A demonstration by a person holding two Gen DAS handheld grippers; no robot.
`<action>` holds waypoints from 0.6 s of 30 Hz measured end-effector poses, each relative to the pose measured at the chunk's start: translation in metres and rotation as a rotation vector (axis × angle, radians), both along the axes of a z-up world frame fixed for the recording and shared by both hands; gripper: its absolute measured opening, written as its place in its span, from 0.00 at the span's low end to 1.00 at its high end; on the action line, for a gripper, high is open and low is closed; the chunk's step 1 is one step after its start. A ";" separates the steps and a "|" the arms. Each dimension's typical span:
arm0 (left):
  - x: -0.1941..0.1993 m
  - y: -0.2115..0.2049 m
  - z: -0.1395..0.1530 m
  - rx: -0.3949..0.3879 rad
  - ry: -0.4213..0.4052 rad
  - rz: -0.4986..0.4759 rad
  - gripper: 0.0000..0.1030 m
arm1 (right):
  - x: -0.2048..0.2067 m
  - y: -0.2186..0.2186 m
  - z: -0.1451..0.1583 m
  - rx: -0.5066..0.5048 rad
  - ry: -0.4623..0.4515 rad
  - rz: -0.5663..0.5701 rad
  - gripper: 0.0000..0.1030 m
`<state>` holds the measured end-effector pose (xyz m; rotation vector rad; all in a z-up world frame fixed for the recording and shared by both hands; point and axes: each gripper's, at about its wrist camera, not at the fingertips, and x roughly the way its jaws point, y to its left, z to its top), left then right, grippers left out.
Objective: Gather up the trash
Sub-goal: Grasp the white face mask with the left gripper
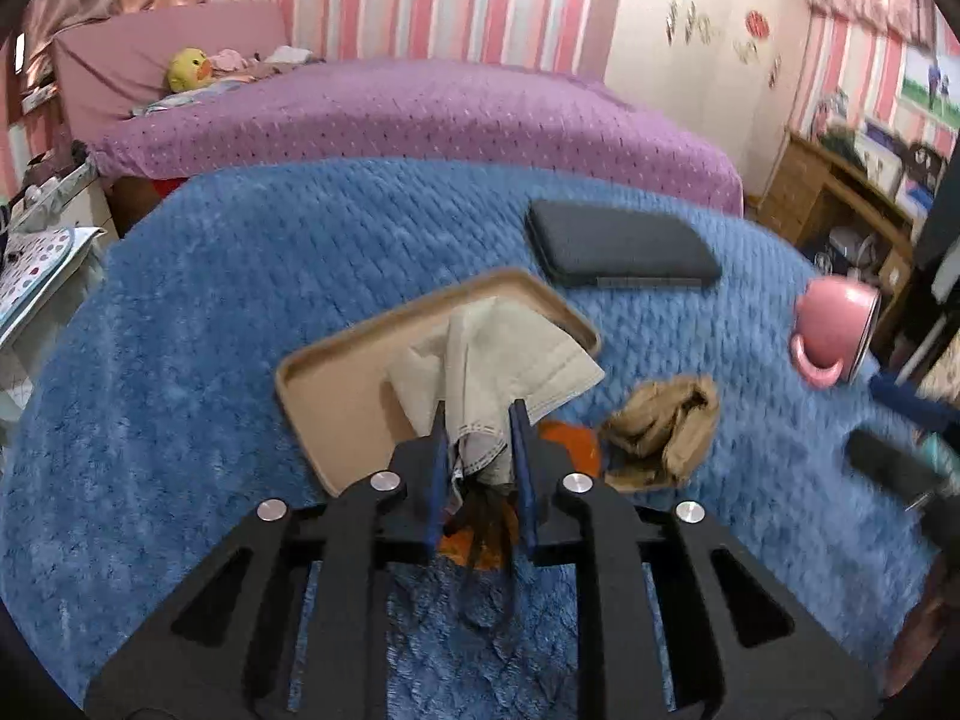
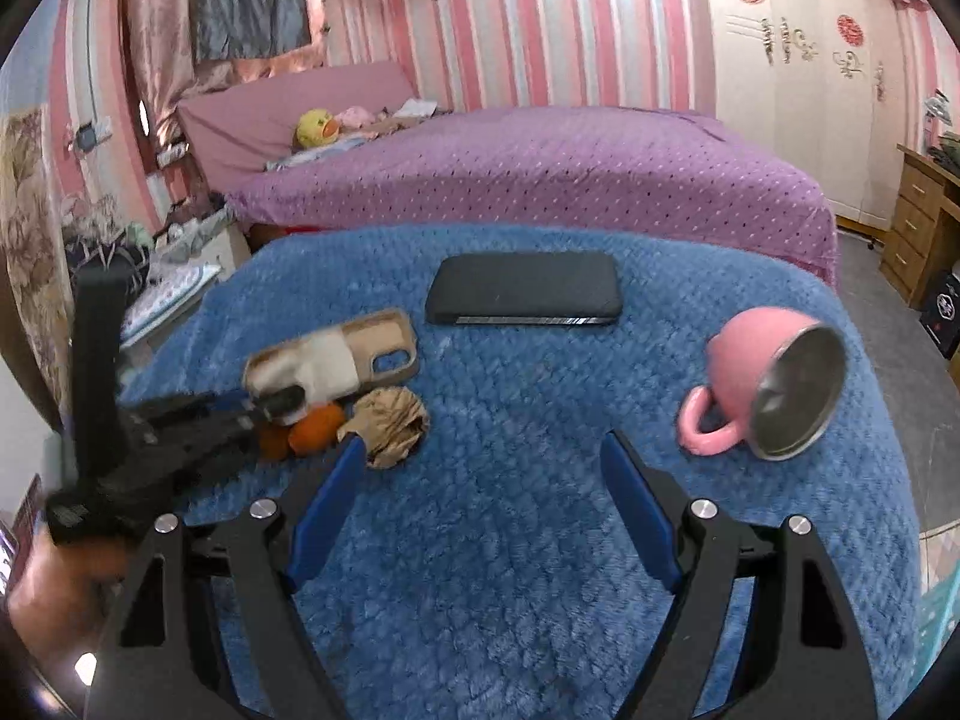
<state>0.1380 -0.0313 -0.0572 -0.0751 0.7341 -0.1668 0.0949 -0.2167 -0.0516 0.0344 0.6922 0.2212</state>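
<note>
My left gripper (image 1: 479, 420) is shut on a pale face mask (image 1: 498, 360), held just above a tan phone case (image 1: 336, 384) on the blue blanket (image 1: 240, 276). Orange peel (image 1: 570, 441) lies under the fingers, and a crumpled brown paper ball (image 1: 660, 426) lies to its right. In the right wrist view, my right gripper (image 2: 483, 450) is open and empty above the blanket (image 2: 540, 420). The left gripper (image 2: 270, 405), mask (image 2: 327, 363), peel (image 2: 315, 426) and paper ball (image 2: 390, 420) are to its left.
A black phone (image 2: 525, 288) lies flat at the far side of the blanket. A pink mug (image 2: 762, 378) lies on its side at the right. A purple bed (image 2: 540, 168) stands behind, a wooden dresser (image 2: 918, 222) at the right.
</note>
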 end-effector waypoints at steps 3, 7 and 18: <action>-0.010 0.015 0.018 -0.034 -0.068 0.053 0.16 | 0.008 0.008 -0.009 0.015 0.024 0.019 0.77; -0.023 0.038 0.033 -0.028 -0.123 0.110 0.16 | 0.021 0.029 -0.013 0.028 0.027 0.018 0.77; -0.028 0.069 0.028 -0.047 -0.102 0.138 0.15 | 0.062 0.063 -0.040 0.001 0.104 -0.022 0.48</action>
